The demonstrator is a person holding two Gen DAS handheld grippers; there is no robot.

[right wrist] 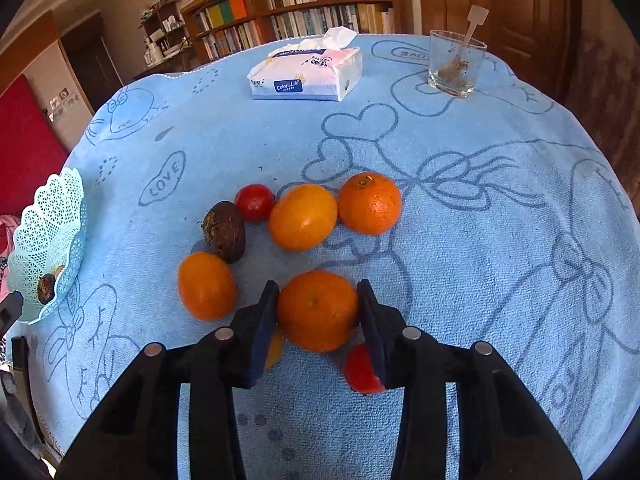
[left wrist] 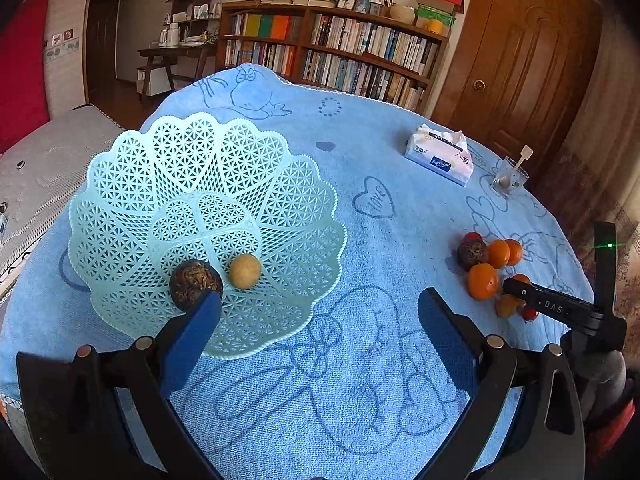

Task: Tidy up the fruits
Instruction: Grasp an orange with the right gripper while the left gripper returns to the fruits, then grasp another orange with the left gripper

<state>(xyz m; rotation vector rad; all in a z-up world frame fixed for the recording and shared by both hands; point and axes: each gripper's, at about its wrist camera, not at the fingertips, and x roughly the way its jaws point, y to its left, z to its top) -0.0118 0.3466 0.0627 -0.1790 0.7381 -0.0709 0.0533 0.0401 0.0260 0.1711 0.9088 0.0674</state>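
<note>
One blue towel (right wrist: 460,240) with line drawings covers the whole table, the largest thing in either view. On its left part stands the pale green lattice basket (left wrist: 248,168), scalloped at the rim, holding a dark brown rough-skinned fruit (left wrist: 194,282) and a small tan round fruit (left wrist: 245,271) side by side near its front wall. The left gripper (left wrist: 320,316) hangs just in front of the basket with its blue pads spread wide and nothing between them; one pad overlaps the brown fruit in the picture, but whether they touch I cannot tell. Toward the far edge lie a tissue pack (right wrist: 308,74) and, well apart from it, a clear glass (right wrist: 456,64) with a white stirrer leaning in it. On the right part of the towel the loose fruit sits in a cluster: three oranges (right wrist: 302,216), a second dark brown fruit (right wrist: 225,232) and a small red one (right wrist: 254,202) close together. The right gripper (right wrist: 317,312) has its pads closed against both sides of a fourth orange (right wrist: 316,310) at the near edge of the cluster. Just under the pads show another red fruit (right wrist: 360,370) and a sliver of something yellow-orange (right wrist: 275,350), mostly hidden.
</note>
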